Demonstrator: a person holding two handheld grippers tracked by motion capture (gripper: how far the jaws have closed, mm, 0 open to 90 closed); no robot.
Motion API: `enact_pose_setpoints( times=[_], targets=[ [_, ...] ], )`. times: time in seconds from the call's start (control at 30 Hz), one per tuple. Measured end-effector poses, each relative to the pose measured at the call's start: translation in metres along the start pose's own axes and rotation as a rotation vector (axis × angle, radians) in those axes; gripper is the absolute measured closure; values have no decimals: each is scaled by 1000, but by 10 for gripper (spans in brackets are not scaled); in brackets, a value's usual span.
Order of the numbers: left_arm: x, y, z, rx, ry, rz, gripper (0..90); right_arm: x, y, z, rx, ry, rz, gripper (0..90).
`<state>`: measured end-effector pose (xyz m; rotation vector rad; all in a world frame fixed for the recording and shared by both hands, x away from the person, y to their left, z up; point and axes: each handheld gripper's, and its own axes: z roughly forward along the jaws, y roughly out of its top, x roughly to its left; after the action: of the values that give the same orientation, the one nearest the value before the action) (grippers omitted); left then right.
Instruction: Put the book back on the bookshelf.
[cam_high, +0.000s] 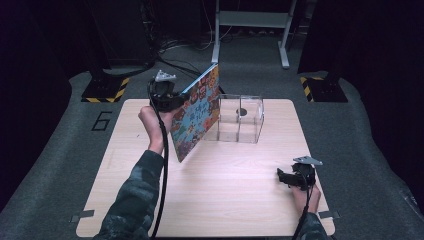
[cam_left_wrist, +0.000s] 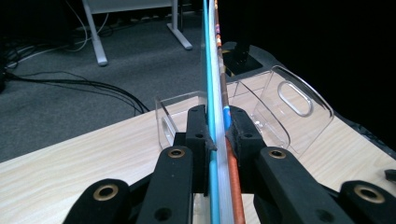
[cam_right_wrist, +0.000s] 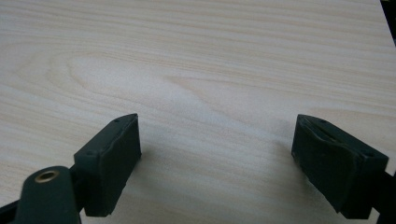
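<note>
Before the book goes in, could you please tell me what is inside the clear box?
The clear box looks empty, with a divider down its middle. The book held in the left tool covers its left edge, so that corner is hidden.

The book (cam_high: 196, 116) has a super busy multicolour cartoon cover with a bright blue edge, the divided box (cam_high: 239, 119) is see-through clear, both grippers (cam_high: 170, 98) (cam_high: 286, 176) are black with grey top plates, the sleeves (cam_high: 131, 200) are green camo, and the tabletop (cam_high: 235, 190) is pale woodgrain.
</note>
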<state>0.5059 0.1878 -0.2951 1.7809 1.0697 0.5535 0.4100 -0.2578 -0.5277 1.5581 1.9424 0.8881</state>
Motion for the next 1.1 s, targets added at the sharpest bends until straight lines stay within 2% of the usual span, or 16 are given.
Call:
enact_pose_setpoints(
  times=[0.27, 0.6, 1.1],
  targets=[
    [0, -7, 7, -27, 15, -9, 806, 0, 0, 0, -4, -2, 0, 150],
    [-8, -14, 14, -53, 46, -7, 806, 0, 0, 0, -4, -2, 0, 152],
    [-10, -19, 20, -123, 58, -13, 807, 0, 0, 0, -4, 0, 0, 154]
  ],
)
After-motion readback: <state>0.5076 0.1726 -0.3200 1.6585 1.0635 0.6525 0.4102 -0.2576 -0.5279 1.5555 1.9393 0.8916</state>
